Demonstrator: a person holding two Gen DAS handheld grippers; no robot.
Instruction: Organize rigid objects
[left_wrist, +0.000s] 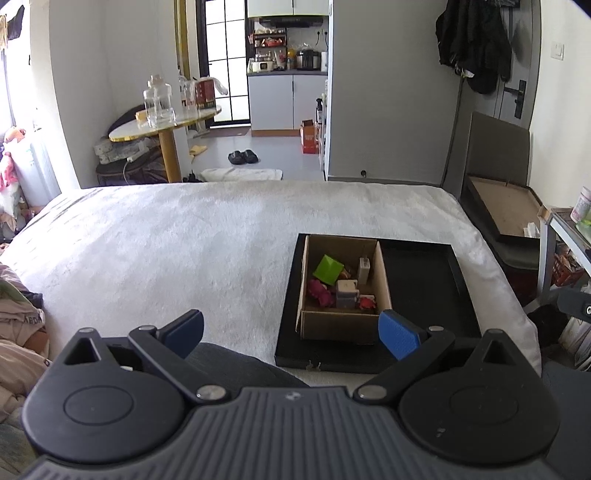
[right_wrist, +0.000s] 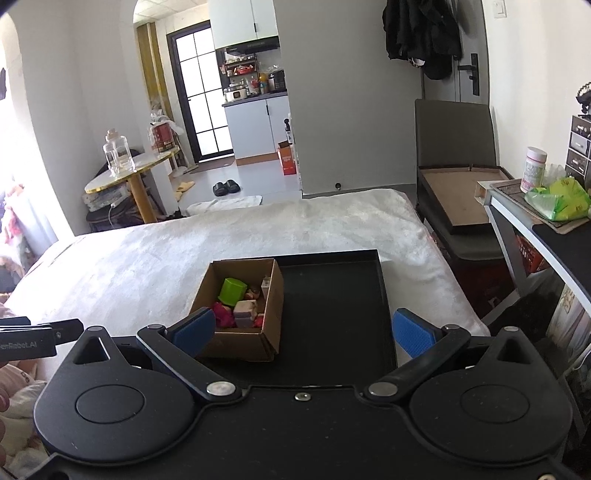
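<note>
White-walled room, daylight strong from the left side. Bed (left_wrist: 221, 236) with white fuzzy cover fills the foreground. Beyond it, grey floor (left_wrist: 273, 147) with black slippers (left_wrist: 242, 157) and a pale mat (left_wrist: 242, 174). Round gold-edged table (left_wrist: 164, 123) at left carries a glass jar (left_wrist: 158, 100). Kitchenette with white cabinets (left_wrist: 286, 99) behind; black-framed glass door (left_wrist: 225, 62) beside it. Dark jacket (left_wrist: 474, 44) hangs on the right wall.

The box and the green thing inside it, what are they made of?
The box looks like brown cardboard: matte, with folded flaps and raw edges. The green block inside looks like smooth plastic, since it is bright and slightly glossy, though painted wood is possible. The tray under the box is black and matte; plastic or metal, I cannot tell.
</note>
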